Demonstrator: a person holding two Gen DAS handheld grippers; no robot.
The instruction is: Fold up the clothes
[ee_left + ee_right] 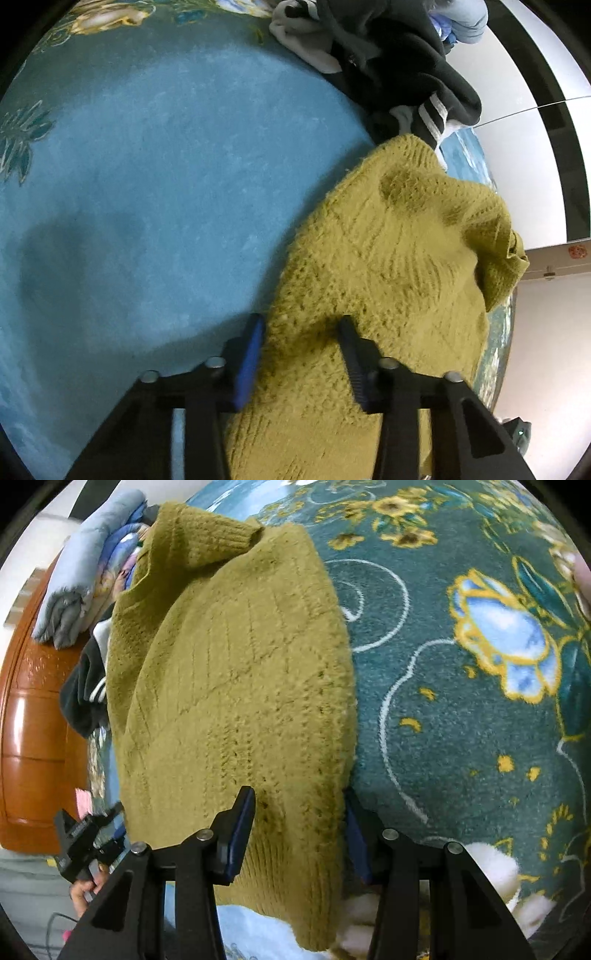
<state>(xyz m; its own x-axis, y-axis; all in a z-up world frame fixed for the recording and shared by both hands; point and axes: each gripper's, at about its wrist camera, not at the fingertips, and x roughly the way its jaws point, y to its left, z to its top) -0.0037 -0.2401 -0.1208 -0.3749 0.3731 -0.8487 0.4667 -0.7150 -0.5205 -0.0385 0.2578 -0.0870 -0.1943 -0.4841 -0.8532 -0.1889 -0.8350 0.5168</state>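
An olive-yellow knit sweater [391, 266] lies on a blue flowered blanket [155, 177]. My left gripper [301, 325] is open, its fingers set either side of the sweater's near edge, knit between them. In the right wrist view the same sweater [236, 686] lies folded lengthwise, a sleeve turned over at the top. My right gripper [299, 797] is open too, straddling the sweater's ribbed hem, with the right finger partly hidden behind the knit edge. The other hand-held gripper [85, 834] shows at the lower left of that view.
A pile of black clothes with white stripes [410, 74] and grey fabric lies beyond the sweater. Folded light-blue bedding [81, 572] sits by an orange-brown wooden bed frame [33, 720]. The blanket's edge is close on the sweater's far side.
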